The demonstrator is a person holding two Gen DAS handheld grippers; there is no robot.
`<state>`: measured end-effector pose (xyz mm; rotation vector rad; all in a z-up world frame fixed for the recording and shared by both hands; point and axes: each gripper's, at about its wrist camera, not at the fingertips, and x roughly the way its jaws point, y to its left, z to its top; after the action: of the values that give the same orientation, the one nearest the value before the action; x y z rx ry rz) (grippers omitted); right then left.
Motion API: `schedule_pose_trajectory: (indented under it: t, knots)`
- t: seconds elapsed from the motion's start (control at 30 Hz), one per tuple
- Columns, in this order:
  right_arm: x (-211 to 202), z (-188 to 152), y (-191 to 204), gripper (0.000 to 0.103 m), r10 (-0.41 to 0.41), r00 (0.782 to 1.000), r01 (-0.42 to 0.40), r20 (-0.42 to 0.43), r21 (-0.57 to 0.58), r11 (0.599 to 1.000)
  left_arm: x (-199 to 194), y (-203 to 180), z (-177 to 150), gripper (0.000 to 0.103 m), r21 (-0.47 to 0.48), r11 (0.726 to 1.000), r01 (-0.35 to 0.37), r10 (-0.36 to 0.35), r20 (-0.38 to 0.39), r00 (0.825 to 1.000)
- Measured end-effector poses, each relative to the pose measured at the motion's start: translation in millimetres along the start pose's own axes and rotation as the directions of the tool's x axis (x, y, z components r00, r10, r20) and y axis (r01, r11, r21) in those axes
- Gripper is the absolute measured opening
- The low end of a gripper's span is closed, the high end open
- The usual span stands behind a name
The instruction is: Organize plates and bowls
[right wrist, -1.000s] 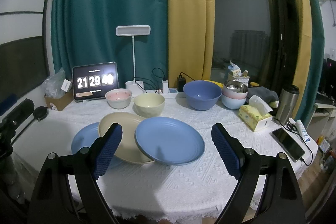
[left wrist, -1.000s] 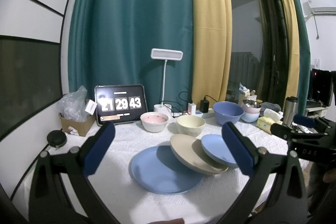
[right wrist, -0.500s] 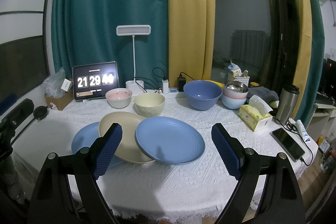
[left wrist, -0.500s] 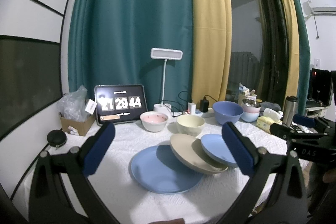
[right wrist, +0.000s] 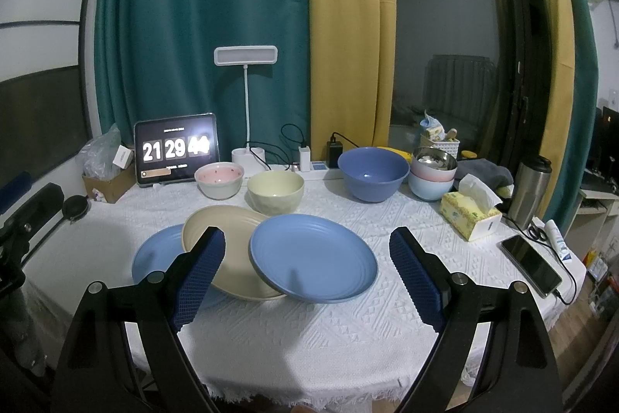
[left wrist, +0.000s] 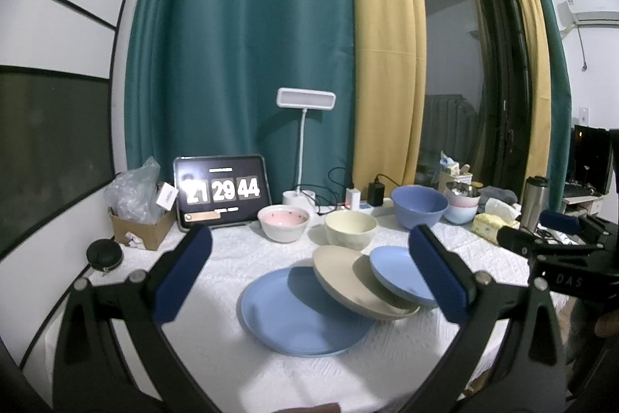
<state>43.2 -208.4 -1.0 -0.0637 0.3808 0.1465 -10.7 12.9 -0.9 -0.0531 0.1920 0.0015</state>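
A white cloth covers the counter [right wrist: 309,331] before green and yellow curtains. Three plates [right wrist: 313,258] lie fanned, overlapping rather than stacked; the bowls [right wrist: 275,191] stand apart behind them. Both the left gripper [left wrist: 309,273] and right gripper [right wrist: 307,275] hover wide and empty, so sorting looks barely begun.

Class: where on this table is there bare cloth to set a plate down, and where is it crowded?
Bare white tablecloth lies along the near edge, and between the smaller blue plate and the yellow tissue box. The back is crowded: the pink-lined bowl, cream bowl and blue bowl.
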Motion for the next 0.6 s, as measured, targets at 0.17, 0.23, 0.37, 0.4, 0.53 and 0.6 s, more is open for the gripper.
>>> schedule_pose_trajectory:
  t: [0.17, 0.23, 0.37, 0.4, 0.53, 0.6]
  knots:
    - [0.2, -0.1, 0.1, 0.09, 0.0, 1.0, 0.0, 0.0, -0.001, 1.0, -0.1, 0.1, 0.1, 0.103, 0.0, 1.0, 0.0, 0.0, 0.001, 1.0]
    - [0.2, 0.0, -0.8, 0.09, 0.0, 1.0, 0.0, -0.001, 0.0, 1.0, 0.8, 0.2, 0.5, 0.103, 0.0, 1.0, 0.0, 0.0, 0.0, 1.0]
    - [0.2, -0.2, -1.3, 0.09, 0.001, 1.0, -0.001, 0.0, 0.0, 1.0, 0.1, 0.1, 0.6, 0.103, 0.0, 1.0, 0.001, -0.001, -0.001, 1.0]
    - [0.3, -0.2, -1.5, 0.09, 0.001, 1.0, -0.001, -0.001, 0.0, 1.0, 1.1, 0.1, 0.7, 0.103, 0.0, 1.0, 0.001, -0.001, -0.001, 1.0]
    - [0.1, -0.1, -1.4, 0.09, 0.001, 1.0, -0.001, -0.001, 0.0, 1.0, 0.2, -0.1, 0.6, 0.103, -0.001, 1.0, 0.0, 0.0, -0.001, 1.0]
    - [0.7, -0.1, -0.5, 0.09, 0.0, 1.0, 0.0, -0.001, 0.001, 1.0, 1.1, -0.1, 0.8, 0.103, 0.0, 1.0, 0.0, 0.0, -0.001, 1.0]
